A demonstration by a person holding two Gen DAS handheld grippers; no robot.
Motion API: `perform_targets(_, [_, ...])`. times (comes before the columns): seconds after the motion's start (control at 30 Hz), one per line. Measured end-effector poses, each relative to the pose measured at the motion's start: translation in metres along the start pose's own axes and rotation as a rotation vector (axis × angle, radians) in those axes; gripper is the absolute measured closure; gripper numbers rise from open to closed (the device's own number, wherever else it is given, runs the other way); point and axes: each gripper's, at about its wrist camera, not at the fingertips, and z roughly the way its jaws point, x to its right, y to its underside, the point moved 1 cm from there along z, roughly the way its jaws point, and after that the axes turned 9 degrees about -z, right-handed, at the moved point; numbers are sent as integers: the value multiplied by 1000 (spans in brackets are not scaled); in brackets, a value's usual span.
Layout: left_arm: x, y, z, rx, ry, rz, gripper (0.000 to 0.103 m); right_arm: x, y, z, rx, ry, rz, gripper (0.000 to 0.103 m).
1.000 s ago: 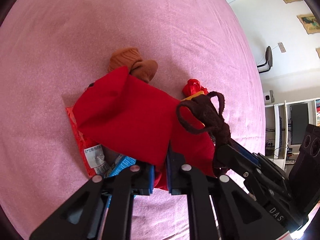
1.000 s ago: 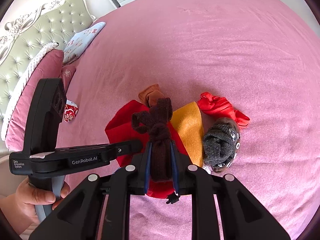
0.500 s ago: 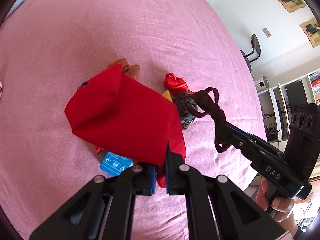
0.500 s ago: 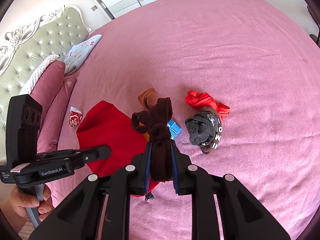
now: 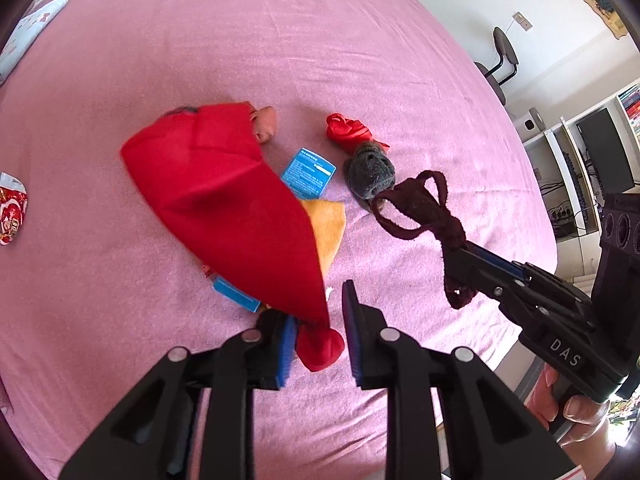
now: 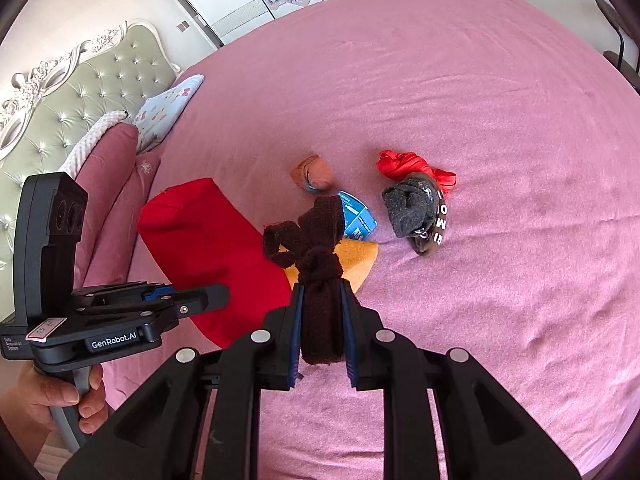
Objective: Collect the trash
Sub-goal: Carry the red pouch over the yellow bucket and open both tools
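My left gripper (image 5: pixel 318 320) is open; a red cloth (image 5: pixel 232 200) hangs from between its fingers, its corner bunched against the left finger, draping over the pink bed (image 5: pixel 280 40). It also shows in the right wrist view (image 6: pixel 208 248). My right gripper (image 6: pixel 322 320) is shut on a knotted dark brown sock (image 6: pixel 316 256), held above the bed; the sock shows in the left wrist view (image 5: pixel 424 212). On the bed lie a blue packet (image 5: pixel 308 172), a second blue packet (image 5: pixel 234 294), an orange cloth (image 5: pixel 328 232), a grey sock (image 5: pixel 370 174), a red wad (image 5: pixel 346 130) and a tan sock (image 5: pixel 266 124).
A red and white snack wrapper (image 5: pixel 12 212) lies at the far left of the bed. Pillows (image 6: pixel 120 152) and a tufted headboard (image 6: pixel 68 108) stand at the left in the right wrist view. A chair (image 5: pixel 500 60) and shelves (image 5: pixel 592 168) stand beyond the bed.
My left gripper's fingers have spread apart and the red cloth slumps to the left, uncovering the blue packets and orange cloth. My right gripper still holds the brown sock, lifted higher.
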Motion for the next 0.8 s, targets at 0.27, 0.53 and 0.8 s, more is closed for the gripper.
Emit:
perform_targets(0.27, [7, 11, -10, 29, 34, 20, 99, -4, 17, -18, 29, 11, 15, 85])
perform_targets(0.53, [62, 32, -10, 17, 35, 104, 99, 27, 52, -58, 68, 42, 84, 85])
perform_targets(0.8, [169, 68, 29, -51, 63, 243, 99, 97, 118, -119, 94, 95, 201, 85])
